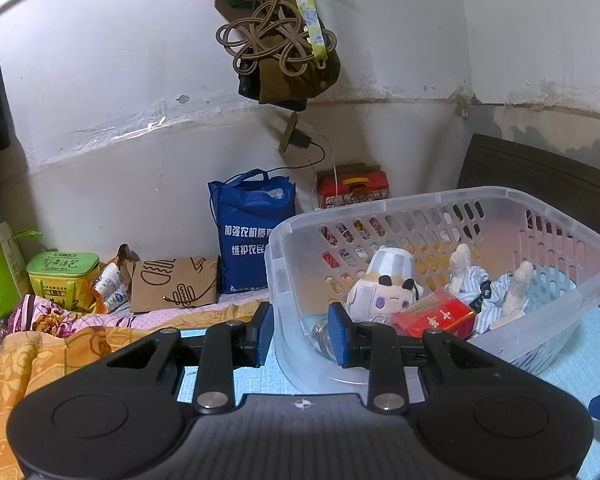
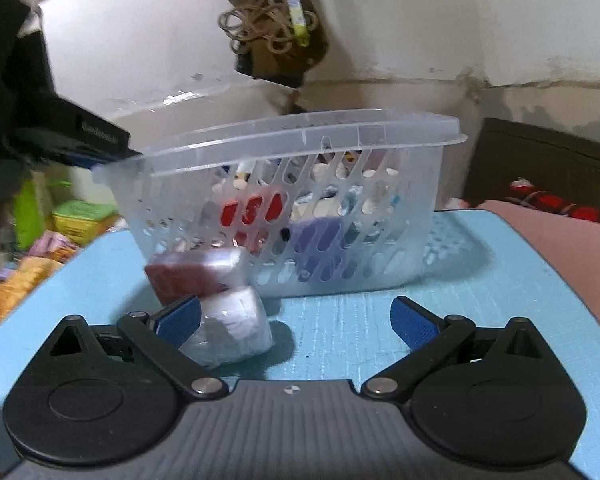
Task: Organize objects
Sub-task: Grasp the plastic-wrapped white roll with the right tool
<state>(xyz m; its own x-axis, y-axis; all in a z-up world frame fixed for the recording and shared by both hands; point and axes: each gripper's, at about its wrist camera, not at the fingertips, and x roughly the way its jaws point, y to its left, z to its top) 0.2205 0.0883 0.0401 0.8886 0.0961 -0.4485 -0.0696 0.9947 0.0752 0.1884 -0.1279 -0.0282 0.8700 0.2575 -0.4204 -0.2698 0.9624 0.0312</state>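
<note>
While left jaws clamp the basket [image 1: 440, 216] wall, right jaws apart, wrapped packets [image 2: 220, 300] just ahead.

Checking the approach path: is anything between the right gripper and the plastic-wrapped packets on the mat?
Nothing visible. The wrapped packets lie just ahead of the open right gripper, beside its left finger; the basket stands behind them.

Clear basket [image 1: 380, 208] (slotted), red box [image 1: 436, 318]
</note>
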